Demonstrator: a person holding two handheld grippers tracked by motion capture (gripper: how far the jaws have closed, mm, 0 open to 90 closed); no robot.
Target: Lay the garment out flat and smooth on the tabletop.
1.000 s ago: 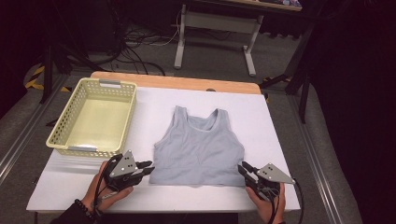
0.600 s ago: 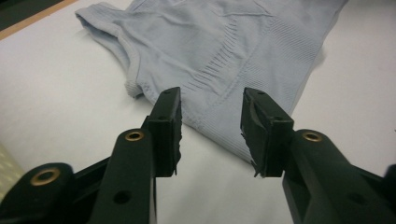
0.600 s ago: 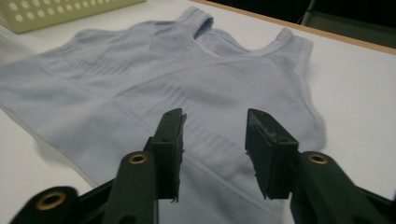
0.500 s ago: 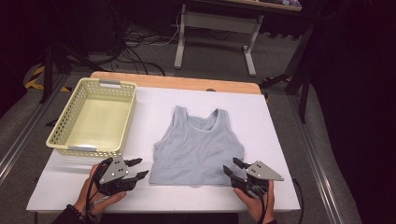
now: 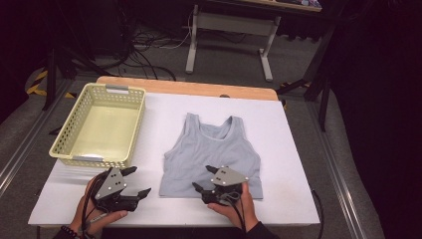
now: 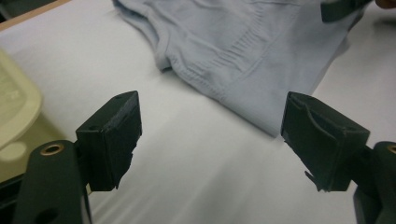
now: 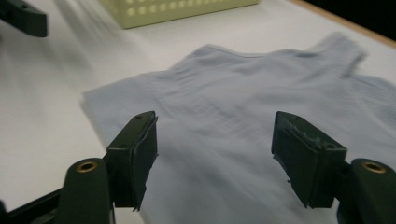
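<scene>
A light blue ribbed tank top (image 5: pixel 211 154) lies spread flat on the white table (image 5: pixel 293 149), straps pointing away from the person and hem toward them, with the pale yellow perforated basket (image 5: pixel 99 127) well to its left. The left gripper (image 5: pixel 138 182) sits on the table just beside the tank top's near left corner, its jaws having just been opening and now standing wide with nothing between them; in the left gripper view that corner (image 6: pixel 261 116) lies just ahead of the right jaw. The right gripper (image 5: pixel 205 178) hovers over the hem, left of the hem's middle, its jaws likewise just opened wide and empty, the fabric (image 7: pixel 224 107) stretching out beyond them. The tank top looks thin, soft and very light, so it will likely droop and fold wherever it is unsupported, and a single pinch would probably let the rest trail. The stretchy knit should grip well against the pads rather than slip. The doubled hem band, or the two near corners, seem the firmest places to take hold, one gripper at each.
</scene>
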